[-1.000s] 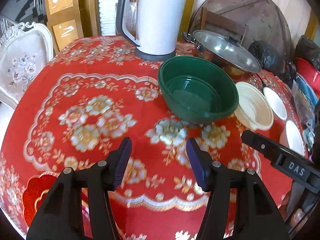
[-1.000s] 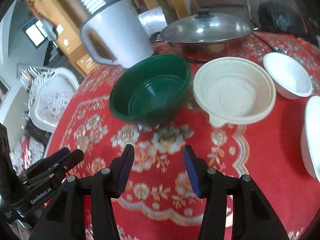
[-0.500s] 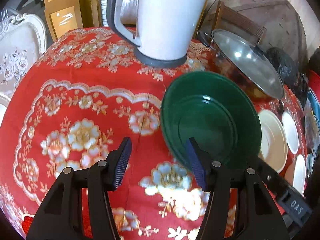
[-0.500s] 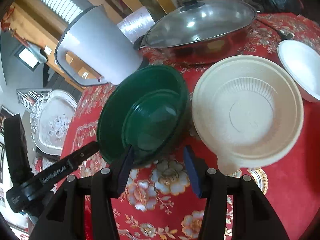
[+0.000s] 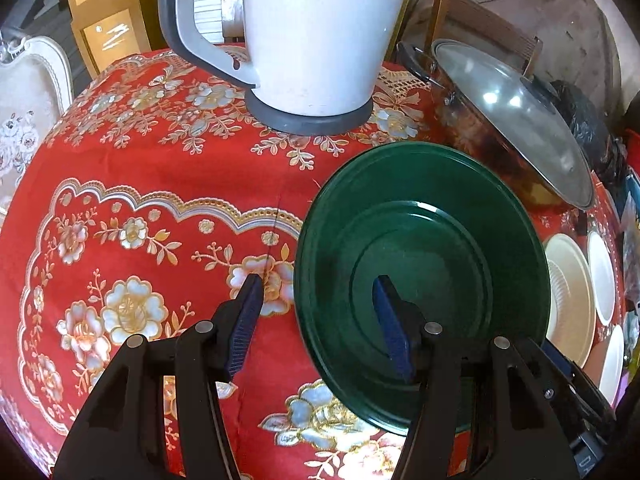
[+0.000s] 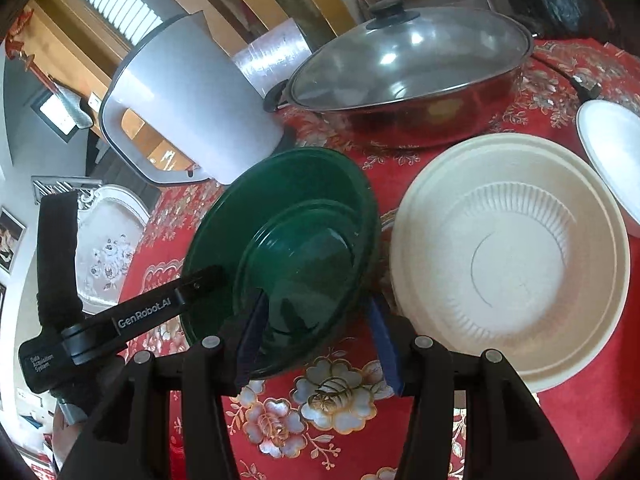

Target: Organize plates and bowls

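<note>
A dark green bowl (image 5: 424,280) (image 6: 288,248) stands on the red floral tablecloth (image 5: 140,240). My left gripper (image 5: 316,320) is open and straddles the bowl's left rim, one pad inside and the other outside over the cloth. In the right wrist view it (image 6: 200,276) reaches in from the left. My right gripper (image 6: 316,340) is open too and straddles the near right rim, its outer finger in the gap beside a cream ribbed bowl (image 6: 512,256) (image 5: 568,288). No pad presses on the wall.
A white kettle (image 5: 312,32) (image 6: 188,108) stands just behind the green bowl, a lidded pan (image 6: 408,64) (image 5: 512,120) beside it. A small white bowl (image 6: 612,152) and white dishes (image 5: 600,272) lie at the far right. A white chair (image 5: 24,92) stands past the table's left edge.
Both grippers have moved forward from the bare cloth to the green bowl, and each now has one finger inside it. Their jaw widths look unchanged.
</note>
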{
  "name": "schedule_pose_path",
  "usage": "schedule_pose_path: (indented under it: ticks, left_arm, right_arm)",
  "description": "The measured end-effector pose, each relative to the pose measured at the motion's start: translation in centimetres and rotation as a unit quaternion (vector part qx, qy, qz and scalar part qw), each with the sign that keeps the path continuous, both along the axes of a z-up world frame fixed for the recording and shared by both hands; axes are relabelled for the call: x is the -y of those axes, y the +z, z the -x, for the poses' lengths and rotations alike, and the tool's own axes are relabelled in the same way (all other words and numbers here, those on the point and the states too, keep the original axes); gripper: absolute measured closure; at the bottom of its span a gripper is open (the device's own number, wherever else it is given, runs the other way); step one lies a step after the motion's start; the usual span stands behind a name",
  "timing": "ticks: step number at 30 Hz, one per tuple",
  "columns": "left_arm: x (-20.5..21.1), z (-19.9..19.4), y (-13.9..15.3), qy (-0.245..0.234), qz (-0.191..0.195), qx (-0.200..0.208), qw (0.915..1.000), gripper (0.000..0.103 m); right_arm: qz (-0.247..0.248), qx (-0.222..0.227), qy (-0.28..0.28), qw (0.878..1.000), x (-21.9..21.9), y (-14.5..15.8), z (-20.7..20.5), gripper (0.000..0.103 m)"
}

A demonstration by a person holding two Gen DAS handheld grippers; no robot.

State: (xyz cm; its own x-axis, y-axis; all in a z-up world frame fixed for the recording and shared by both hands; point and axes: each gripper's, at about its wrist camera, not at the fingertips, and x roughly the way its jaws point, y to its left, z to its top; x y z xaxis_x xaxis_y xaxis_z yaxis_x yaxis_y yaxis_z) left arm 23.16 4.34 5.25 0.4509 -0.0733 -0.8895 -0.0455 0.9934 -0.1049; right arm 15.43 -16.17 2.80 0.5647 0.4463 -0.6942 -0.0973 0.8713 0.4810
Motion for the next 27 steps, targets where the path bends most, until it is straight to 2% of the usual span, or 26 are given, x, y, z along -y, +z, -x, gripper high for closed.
schedule_pose_path:
  ticks: [27]
  left_arm:
    - [-0.2,-2.4,-0.9,-0.003,-0.016,-0.007,0.9998,0.046]
  right_arm:
    - [-0.007,-0.004,-0.009,1.0,-0.2,0.0,-1.5,0.052]
